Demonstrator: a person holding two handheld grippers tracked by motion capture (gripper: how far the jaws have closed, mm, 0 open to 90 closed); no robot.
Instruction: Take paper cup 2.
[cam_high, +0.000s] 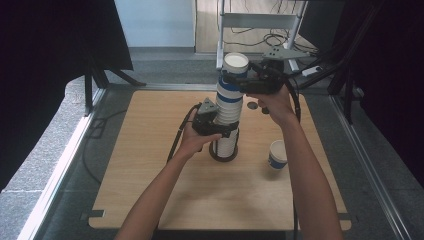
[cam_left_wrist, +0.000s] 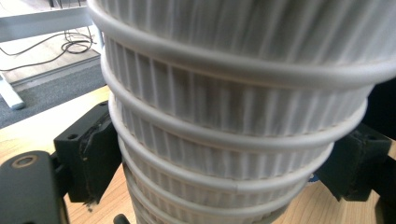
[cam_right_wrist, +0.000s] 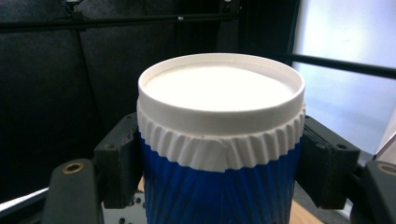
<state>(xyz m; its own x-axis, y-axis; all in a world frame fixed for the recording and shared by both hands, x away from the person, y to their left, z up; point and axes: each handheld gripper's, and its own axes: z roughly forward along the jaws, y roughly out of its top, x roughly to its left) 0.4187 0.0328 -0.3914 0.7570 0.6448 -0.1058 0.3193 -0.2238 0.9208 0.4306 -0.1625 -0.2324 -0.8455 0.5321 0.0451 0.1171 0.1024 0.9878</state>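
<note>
Your left gripper (cam_high: 220, 129) pinches the cup stack (cam_high: 229, 107) low down, both pads pressed against the ribbed white sides. Your right gripper (cam_high: 239, 82) clamps the top cup (cam_high: 235, 64), an upside-down one with a blue wall, just under its white bottom rim. The stack stands upright near the middle of the tabletop (cam_high: 150, 150), toward the far edge. A lone cup (cam_high: 277, 154) stands apart, nearer the right edge.

Readable text: none
Cup stack (cam_high: 229, 107): blue and white bands, no lettering
Single cup (cam_high: 277, 153), 4 o'clock of stack: no legible print
</note>
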